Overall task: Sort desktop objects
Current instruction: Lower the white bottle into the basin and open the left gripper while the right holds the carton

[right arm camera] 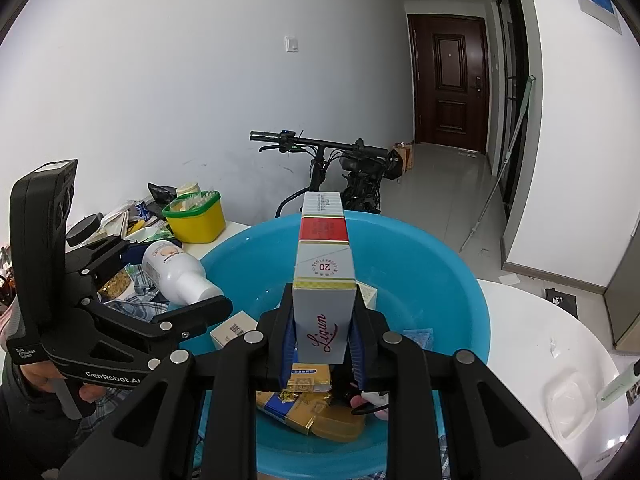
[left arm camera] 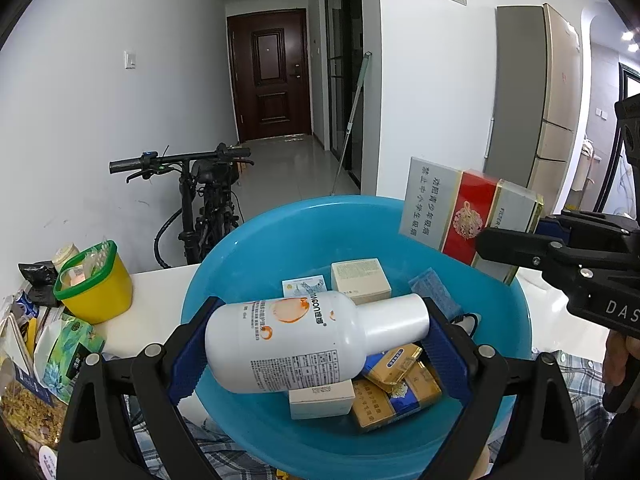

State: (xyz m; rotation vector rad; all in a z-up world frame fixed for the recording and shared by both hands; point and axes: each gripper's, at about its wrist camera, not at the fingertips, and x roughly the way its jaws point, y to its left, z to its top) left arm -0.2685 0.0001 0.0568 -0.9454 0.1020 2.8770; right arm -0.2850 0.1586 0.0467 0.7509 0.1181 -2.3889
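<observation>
My left gripper (left arm camera: pixel 320 344) is shut on a white bottle (left arm camera: pixel 304 340) with orange print, held sideways over the blue basin (left arm camera: pixel 248 252). It also shows in the right wrist view (right arm camera: pixel 176 270). My right gripper (right arm camera: pixel 323 334) is shut on a red, white and grey cigarette carton (right arm camera: pixel 324 264), held over the blue basin (right arm camera: pixel 440 264); the carton shows in the left wrist view (left arm camera: pixel 468 212) above the basin's right rim. In the basin lie small cream boxes (left arm camera: pixel 360 280), yellow and blue cigarette packs (left arm camera: pixel 396 392) and a blue sponge (left arm camera: pixel 434 290).
A yellow tub with a green rim (left arm camera: pixel 94 280) stands left of the basin, with snack packets (left arm camera: pixel 60 352) beside it. A clear plastic lid (right arm camera: pixel 572 404) lies on the white table (right arm camera: pixel 532 332) at right. A bicycle (right arm camera: pixel 332 168) stands behind the table.
</observation>
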